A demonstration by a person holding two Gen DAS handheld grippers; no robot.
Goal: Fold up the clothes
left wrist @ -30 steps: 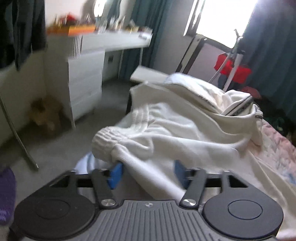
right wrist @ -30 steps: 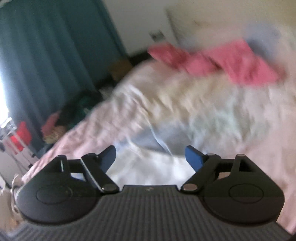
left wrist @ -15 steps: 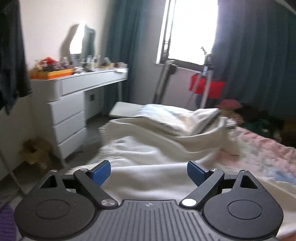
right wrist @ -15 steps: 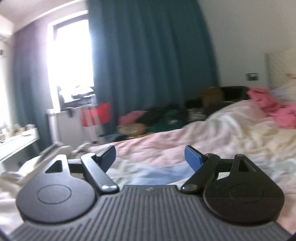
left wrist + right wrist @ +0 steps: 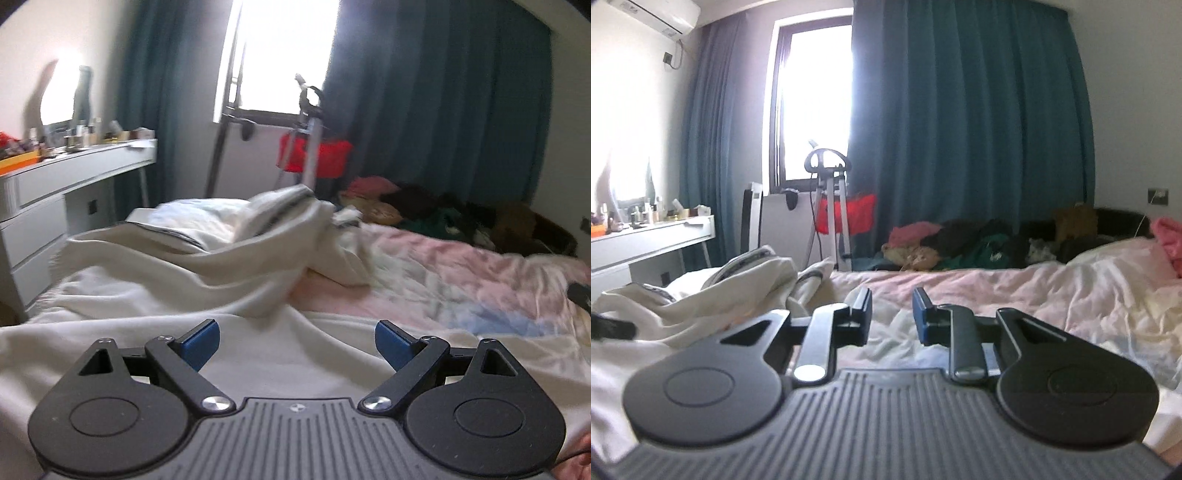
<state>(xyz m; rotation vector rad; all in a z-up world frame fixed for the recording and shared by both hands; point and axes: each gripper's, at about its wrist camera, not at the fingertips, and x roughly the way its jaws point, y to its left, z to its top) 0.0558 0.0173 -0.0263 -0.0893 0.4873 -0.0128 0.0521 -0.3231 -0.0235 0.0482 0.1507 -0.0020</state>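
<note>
A cream sweatshirt (image 5: pixel 184 266) lies crumpled on the bed, with its dark-trimmed hood bunched at the far end. My left gripper (image 5: pixel 297 336) hovers over a flat near part of it, open wide with nothing between its blue pads. In the right wrist view the sweatshirt (image 5: pixel 701 295) lies at the left. My right gripper (image 5: pixel 892 310) stands low over the bed and its jaws are closing to a narrow gap. White cloth shows through that gap, and I cannot tell whether it is between the pads.
The pink bedsheet (image 5: pixel 1034 295) spreads to the right, with pink clothing (image 5: pixel 1171 236) at its far right. A pile of dark and coloured clothes (image 5: pixel 960 243) lies under the teal curtains. A white desk (image 5: pixel 74 170) stands at the left and a metal stand (image 5: pixel 831 206) by the window.
My left gripper had a cuffed sleeve between its jaws; it has opened wider and swung along the bed. My right gripper turned from the pink clothes toward the window and its jaws narrowed.
</note>
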